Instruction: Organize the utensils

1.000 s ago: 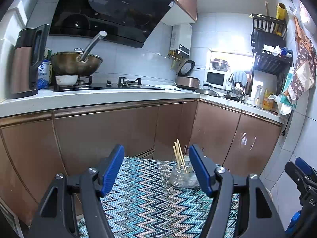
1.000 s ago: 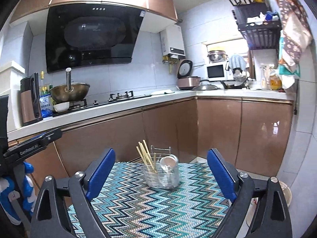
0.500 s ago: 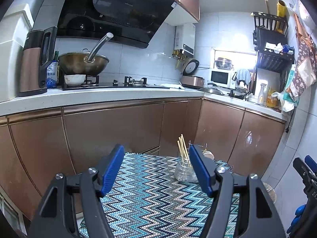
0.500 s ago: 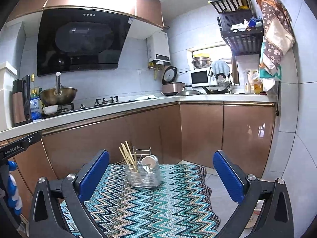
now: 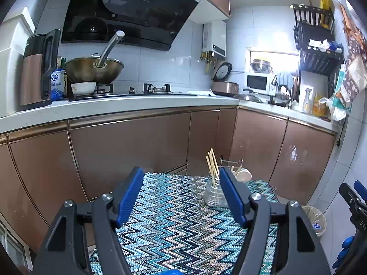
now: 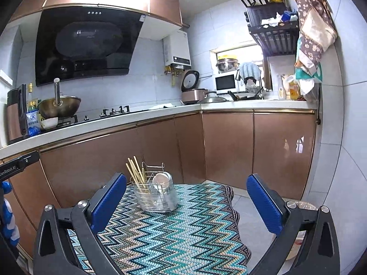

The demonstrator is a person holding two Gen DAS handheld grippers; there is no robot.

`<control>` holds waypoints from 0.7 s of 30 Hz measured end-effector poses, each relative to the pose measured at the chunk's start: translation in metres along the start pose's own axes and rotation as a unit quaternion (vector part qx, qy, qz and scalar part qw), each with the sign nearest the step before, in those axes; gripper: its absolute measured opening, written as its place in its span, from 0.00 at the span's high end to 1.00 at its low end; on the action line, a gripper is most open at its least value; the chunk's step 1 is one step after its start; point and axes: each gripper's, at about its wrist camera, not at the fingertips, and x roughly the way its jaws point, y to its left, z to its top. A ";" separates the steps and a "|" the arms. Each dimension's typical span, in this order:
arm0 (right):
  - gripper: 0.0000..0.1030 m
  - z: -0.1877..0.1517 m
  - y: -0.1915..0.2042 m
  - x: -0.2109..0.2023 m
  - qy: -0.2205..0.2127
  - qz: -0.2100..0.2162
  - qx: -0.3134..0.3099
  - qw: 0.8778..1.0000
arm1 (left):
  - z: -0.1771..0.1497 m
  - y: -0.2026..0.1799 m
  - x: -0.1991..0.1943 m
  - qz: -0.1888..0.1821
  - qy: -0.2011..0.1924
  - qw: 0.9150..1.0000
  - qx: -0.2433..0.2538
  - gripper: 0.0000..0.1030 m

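At the far left of the kitchen a kettle (image 5: 34,68) and a wok (image 5: 94,67) sit on the counter (image 5: 137,102), well apart from the work and out of reach.

Nearer, the left tool (image 5: 181,197) hangs over a zigzag-patterned cloth (image 5: 172,224). Its 2 blue pads stand wide apart with nothing between them, probably so it is ready to take hold of something.

Further right, toward the cloth's far edge, stands the wire utensil holder (image 6: 157,197). Chopsticks (image 6: 135,174) lean upright in its left part, and a pale spoon or ladle (image 6: 160,180) rests in its right part; a small wire handle rises behind them. Standing them on end keeps the handles easy to grasp. No loose utensil shows on the cloth.

The right tool (image 6: 187,201) is also spread wide and empty, with the holder lying ahead, nearer its left pad. From this I judge both tools are approaching the holder and no grasp has begun.

At the far right, a dish rack (image 6: 270,29) hangs on the wall.
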 end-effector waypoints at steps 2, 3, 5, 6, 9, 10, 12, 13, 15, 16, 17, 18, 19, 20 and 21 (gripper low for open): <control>0.00 -0.003 -0.002 0.006 0.004 0.001 0.002 1.000 | -0.002 -0.001 0.006 0.002 0.005 1.000 0.001 0.35; 0.00 -0.005 -0.003 0.008 0.006 0.001 0.003 1.000 | -0.004 -0.001 0.009 0.003 0.008 1.000 0.001 0.35; 0.00 -0.007 -0.006 0.014 0.011 0.002 0.006 1.000 | -0.006 -0.003 0.015 0.006 0.013 1.000 0.001 0.35; 0.00 -0.009 -0.008 0.018 0.014 0.003 0.008 1.000 | -0.007 -0.004 0.018 0.009 0.016 1.000 0.003 0.35; 0.00 -0.013 -0.010 0.026 0.020 0.005 0.011 1.000 | -0.009 -0.006 0.025 0.012 0.020 1.000 0.004 0.35; 0.00 -0.015 -0.010 0.028 0.021 0.005 0.012 1.000 | -0.010 -0.007 0.028 0.014 0.022 1.000 0.005 0.35; 0.00 -0.017 -0.012 0.034 0.025 0.004 0.011 1.000 | -0.012 -0.009 0.032 0.016 0.025 1.000 0.007 0.35; 0.00 -0.019 -0.013 0.036 0.027 0.005 0.011 1.000 | -0.013 -0.010 0.035 0.017 0.026 0.999 0.007 0.35; 0.00 -0.021 -0.014 0.040 0.030 0.004 0.011 0.999 | -0.015 -0.011 0.039 0.019 0.029 0.999 0.006 0.35; 0.00 -0.023 -0.015 0.042 0.032 0.003 0.010 0.999 | -0.016 -0.011 0.040 0.019 0.030 0.999 0.006 0.35; 0.00 -0.025 -0.016 0.044 0.033 0.002 0.008 0.999 | -0.017 -0.012 0.042 0.020 0.030 0.999 0.006 0.35; 0.00 -0.026 -0.016 0.046 0.034 0.002 0.007 0.999 | -0.018 -0.013 0.043 0.022 0.028 0.999 0.008 0.35; 0.00 -0.028 -0.017 0.048 0.035 0.003 0.006 0.999 | -0.019 -0.014 0.044 0.023 0.027 0.999 0.008 0.35; 0.00 -0.029 -0.017 0.049 0.036 0.003 0.004 0.999 | -0.020 -0.015 0.044 0.024 0.026 0.999 0.009 0.35; 0.00 -0.031 -0.018 0.050 0.037 0.002 0.003 0.999 | -0.021 -0.015 0.045 0.025 0.025 0.999 0.009 0.35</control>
